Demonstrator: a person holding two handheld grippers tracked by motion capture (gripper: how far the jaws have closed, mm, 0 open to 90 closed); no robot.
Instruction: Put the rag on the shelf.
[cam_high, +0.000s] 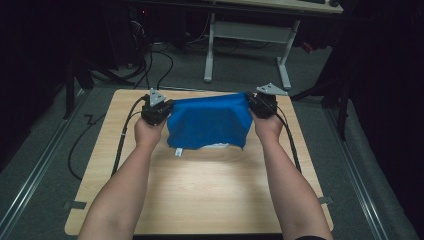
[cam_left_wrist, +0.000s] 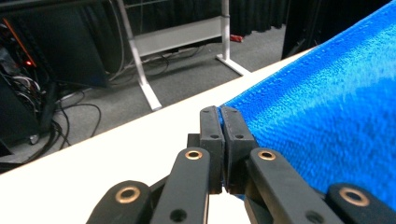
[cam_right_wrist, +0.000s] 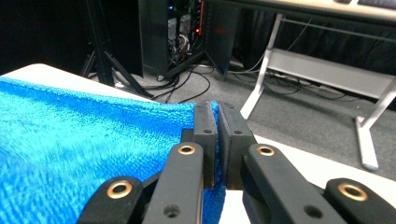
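A blue towel (cam_high: 209, 121) hangs stretched between my two grippers above the wooden table (cam_high: 200, 200), its lower edge and a white label near the tabletop. My left gripper (cam_high: 159, 107) is shut on the towel's upper left corner. In the left gripper view the jaws (cam_left_wrist: 219, 112) pinch the towel's hem (cam_left_wrist: 327, 102). My right gripper (cam_high: 260, 102) is shut on the upper right corner. The right gripper view has its jaws (cam_right_wrist: 215, 108) clamped on the blue cloth (cam_right_wrist: 84, 140). A hand holds each gripper.
The table's far edge (cam_high: 200, 91) lies just beyond the towel. A white-legged desk (cam_high: 250, 35) stands on the grey floor behind, with cables (cam_high: 160, 65) and dark equipment (cam_right_wrist: 187, 28) at the back. Metal rails (cam_high: 35, 170) run along the floor beside the table.
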